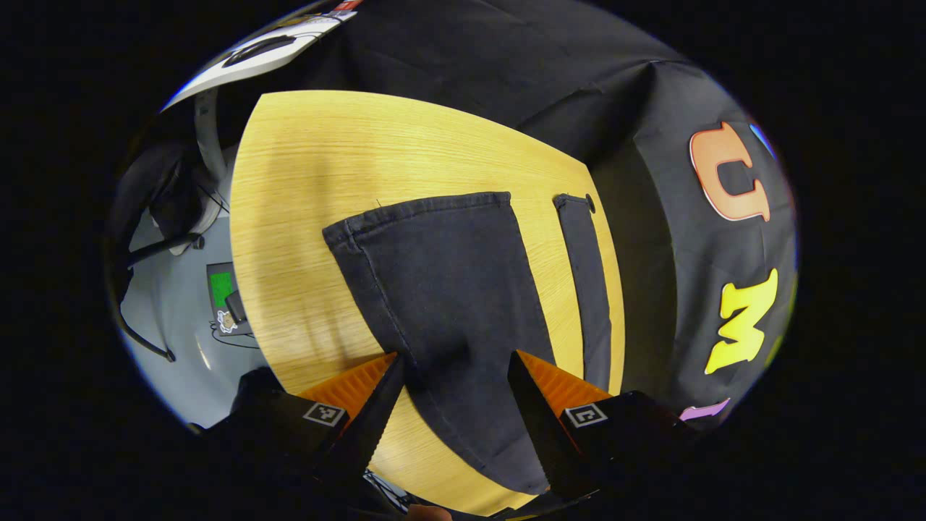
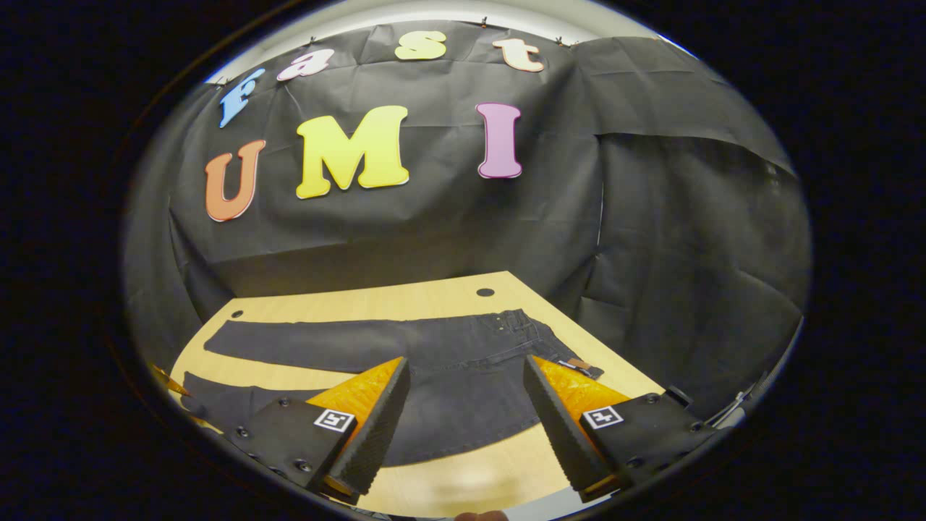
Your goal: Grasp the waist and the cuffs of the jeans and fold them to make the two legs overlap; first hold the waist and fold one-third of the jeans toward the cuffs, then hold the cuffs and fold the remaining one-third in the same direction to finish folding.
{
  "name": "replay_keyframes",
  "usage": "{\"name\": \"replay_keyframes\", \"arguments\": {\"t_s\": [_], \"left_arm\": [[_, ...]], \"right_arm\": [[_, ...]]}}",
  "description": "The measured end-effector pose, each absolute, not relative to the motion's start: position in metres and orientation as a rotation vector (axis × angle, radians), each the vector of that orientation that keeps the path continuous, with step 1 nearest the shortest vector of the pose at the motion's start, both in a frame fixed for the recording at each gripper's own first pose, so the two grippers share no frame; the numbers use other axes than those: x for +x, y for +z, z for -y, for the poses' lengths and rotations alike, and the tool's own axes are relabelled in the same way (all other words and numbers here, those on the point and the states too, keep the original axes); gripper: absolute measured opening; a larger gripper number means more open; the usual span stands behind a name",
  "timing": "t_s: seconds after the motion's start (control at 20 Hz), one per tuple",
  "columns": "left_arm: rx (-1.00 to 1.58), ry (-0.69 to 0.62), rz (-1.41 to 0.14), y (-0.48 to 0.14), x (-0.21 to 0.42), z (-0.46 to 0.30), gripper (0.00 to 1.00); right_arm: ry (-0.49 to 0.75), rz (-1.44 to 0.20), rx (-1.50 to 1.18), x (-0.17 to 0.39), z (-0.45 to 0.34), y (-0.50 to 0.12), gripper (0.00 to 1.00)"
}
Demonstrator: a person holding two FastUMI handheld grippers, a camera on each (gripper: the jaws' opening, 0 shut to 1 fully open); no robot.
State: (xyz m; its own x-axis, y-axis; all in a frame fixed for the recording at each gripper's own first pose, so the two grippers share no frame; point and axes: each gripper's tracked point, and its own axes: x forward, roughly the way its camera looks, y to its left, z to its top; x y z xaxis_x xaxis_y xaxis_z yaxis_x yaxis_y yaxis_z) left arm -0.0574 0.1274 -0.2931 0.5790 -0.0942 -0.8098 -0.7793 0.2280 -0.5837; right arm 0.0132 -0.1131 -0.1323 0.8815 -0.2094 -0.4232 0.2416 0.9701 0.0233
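The jeans [image 1: 448, 289] are viewed steeply from above, close over the cuff end, in the left gripper view, and lengthwise from the waist side, farther back, in the right gripper view; the table [image 2: 448, 289] is shared.

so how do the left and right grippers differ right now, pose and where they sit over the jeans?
The left gripper hangs over a leg near its cuff, looking steeply down onto the table; the right gripper sits over the waist end, looking more level across the jeans toward the booth wall. The left one frames one leg, with the other leg apart beside it; the right one sees both legs spread apart. Shared: both are open, holding nothing, with cloth between their fingers.
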Motion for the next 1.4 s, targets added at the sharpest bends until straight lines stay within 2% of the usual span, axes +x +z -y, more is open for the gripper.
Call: {"name": "replay_keyframes", "arguments": {"t_s": [0.05, 0.1, 0.15, 0.2, 0.25, 0.3, 0.35, 0.4, 0.55, 0.6, 0.7, 0.75, 0.85, 0.9, 0.95, 1.1, 1.2, 1.25, 1.3, 1.35, 1.4], "left_arm": [[-1.291, 0.536, -0.858, -0.296, -0.053, -0.127, 0.94], [-1.294, 0.519, -0.834, -0.293, -0.046, -0.127, 0.99], [-1.286, 0.490, -0.823, -0.292, -0.040, -0.126, 0.92], [-1.269, 0.457, -0.820, -0.290, -0.036, -0.123, 0.92], [-1.249, 0.436, -0.843, -0.292, -0.036, -0.124, 0.91], [-1.260, 0.420, -0.840, -0.294, -0.037, -0.124, 0.86], [-1.291, 0.417, -0.829, -0.300, -0.033, -0.128, 0.77], [-1.329, 0.423, -0.818, -0.301, -0.033, -0.131, 0.72], [-1.421, 0.451, -0.793, -0.311, -0.040, -0.135, 0.31], [-1.444, 0.449, -0.779, -0.310, -0.039, -0.135, 0.17], [-1.467, 0.443, -0.765, -0.311, -0.039, -0.134, 0.11], [-1.486, 0.442, -0.755, -0.310, -0.037, -0.134, 0.10], [-1.541, 0.443, -0.727, -0.307, -0.035, -0.136, 0.08], [-1.565, 0.455, -0.716, -0.307, -0.033, -0.136, 0.04], [-1.580, 0.463, -0.707, -0.307, -0.033, -0.136, 0.04], [-1.605, 0.475, -0.695, -0.308, -0.033, -0.136, 0.04], [-1.672, 0.485, -0.670, -0.305, -0.031, -0.138, 0.03], [-1.698, 0.495, -0.658, -0.305, -0.030, -0.138, 0.03], [-1.706, 0.500, -0.654, -0.305, -0.029, -0.136, 0.03], [-1.698, 0.503, -0.660, -0.306, -0.029, -0.135, 0.03], [-1.687, 0.505, -0.669, -0.307, -0.030, -0.135, 0.04]], "right_arm": [[-0.247, -0.437, 0.083, 0.012, 0.114, -0.134, 0.98], [-0.258, -0.439, 0.087, 0.011, 0.116, -0.136, 0.98], [-0.272, -0.442, 0.088, 0.009, 0.119, -0.138, 0.98], [-0.286, -0.444, 0.092, 0.009, 0.122, -0.140, 1.00], [-0.302, -0.450, 0.104, 0.008, 0.128, -0.141, 0.98], [-0.318, -0.453, 0.120, 0.009, 0.135, -0.143, 0.93], [-0.337, -0.461, 0.144, 0.011, 0.144, -0.144, 0.93], [-0.350, -0.466, 0.181, 0.014, 0.152, -0.145, 0.98], [-0.374, -0.512, 0.269, 0.029, 0.180, -0.158, 0.98], [-0.375, -0.559, 0.304, 0.033, 0.189, -0.171, 0.93], [-0.379, -0.707, 0.471, 0.042, 0.203, -0.212, 0.93], [-0.369, -0.770, 0.593, 0.043, 0.201, -0.229, 0.98], [-0.432, -0.864, 0.795, 0.044, 0.214, -0.262, 0.89], [-0.467, -0.886, 0.852, 0.043, 0.225, -0.278, 0.89], [-0.494, -0.901, 0.879, 0.040, 0.233, -0.289, 0.96], [-0.524, -0.914, 0.939, 0.042, 0.238, -0.304, 0.96], [-0.512, -0.877, 1.006, 0.053, 0.239, -0.307, 0.90], [-0.516, -0.869, 1.028, 0.058, 0.239, -0.309, 0.79], [-0.518, -0.869, 1.036, 0.057, 0.239, -0.311, 0.81], [-0.510, -0.852, 1.051, 0.061, 0.239, -0.312, 0.63], [-0.506, -0.844, 1.053, 0.064, 0.238, -0.316, 0.62]]}}
